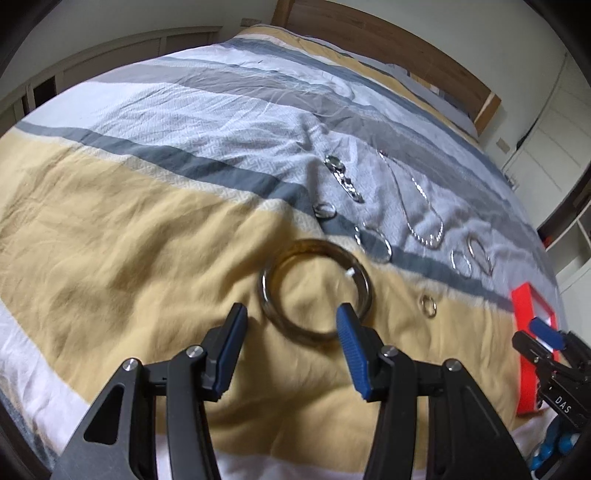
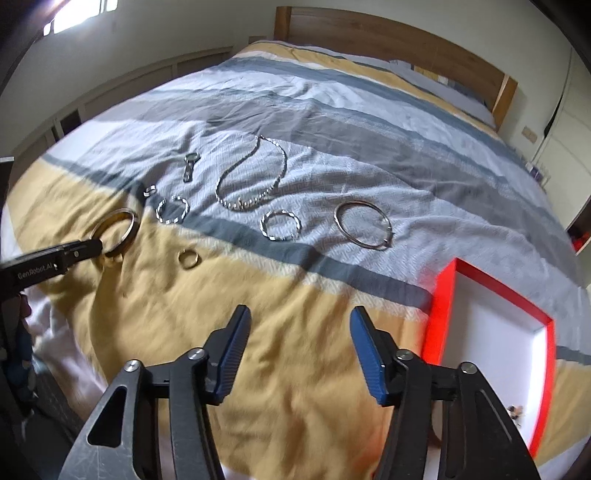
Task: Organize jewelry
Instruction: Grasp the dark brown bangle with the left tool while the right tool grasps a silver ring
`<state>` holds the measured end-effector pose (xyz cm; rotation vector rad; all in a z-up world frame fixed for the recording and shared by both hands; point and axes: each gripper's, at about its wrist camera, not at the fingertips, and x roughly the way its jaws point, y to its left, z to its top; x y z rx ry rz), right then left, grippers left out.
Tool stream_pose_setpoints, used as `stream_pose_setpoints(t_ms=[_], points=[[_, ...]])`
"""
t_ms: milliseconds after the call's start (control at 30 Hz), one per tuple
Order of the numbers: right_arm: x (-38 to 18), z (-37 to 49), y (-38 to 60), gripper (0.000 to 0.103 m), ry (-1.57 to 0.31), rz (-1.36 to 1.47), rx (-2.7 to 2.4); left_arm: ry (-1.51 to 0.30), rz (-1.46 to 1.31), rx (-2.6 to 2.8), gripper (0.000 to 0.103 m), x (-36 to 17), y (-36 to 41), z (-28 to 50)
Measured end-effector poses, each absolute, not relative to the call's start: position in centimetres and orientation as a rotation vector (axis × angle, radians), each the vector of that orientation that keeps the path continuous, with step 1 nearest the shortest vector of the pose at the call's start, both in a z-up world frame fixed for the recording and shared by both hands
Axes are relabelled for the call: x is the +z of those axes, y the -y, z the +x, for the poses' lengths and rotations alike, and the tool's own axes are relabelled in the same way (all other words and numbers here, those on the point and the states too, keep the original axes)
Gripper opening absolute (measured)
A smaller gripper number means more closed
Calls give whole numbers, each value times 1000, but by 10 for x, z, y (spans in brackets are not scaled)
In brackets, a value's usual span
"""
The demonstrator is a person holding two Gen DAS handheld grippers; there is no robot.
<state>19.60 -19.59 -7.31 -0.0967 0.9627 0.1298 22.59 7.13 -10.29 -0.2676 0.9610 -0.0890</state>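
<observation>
Amber and flat on the yellow bedspread [image 1: 110, 236], the bangle [image 1: 316, 291] lies just ahead of the wide, empty left tongs [image 1: 291, 317], one finger [image 1: 349, 325] over its ring (the right tongs [image 2: 299, 328], open and empty, hang farther off, near the red box [image 2: 439, 295]).

Striped bedspread [image 2: 332, 122], wooden headboard [image 2: 388, 40]

Soft daylight, motion blur, fisheye edges

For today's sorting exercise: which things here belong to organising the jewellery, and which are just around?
Job: amber bangle, gold ring, silver necklace, thin silver bangle, watch, red-rimmed tray, left gripper.

Just around: striped duvet, wooden headboard.
</observation>
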Motion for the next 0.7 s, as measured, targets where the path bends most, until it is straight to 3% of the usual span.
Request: stream_pose_setpoints(t_ms=[367,567,700], points=[[-87,236,148,30,-973,27,413,-1010,-290,-77,47,-121,-79,248],[-110,251,124,25,-1018,11,466,-1008,-266,-55,30,-126,-81,251],[-117,254,117,25,-1028,-24,464,-997,-270,-52,28,-129,-83,250]])
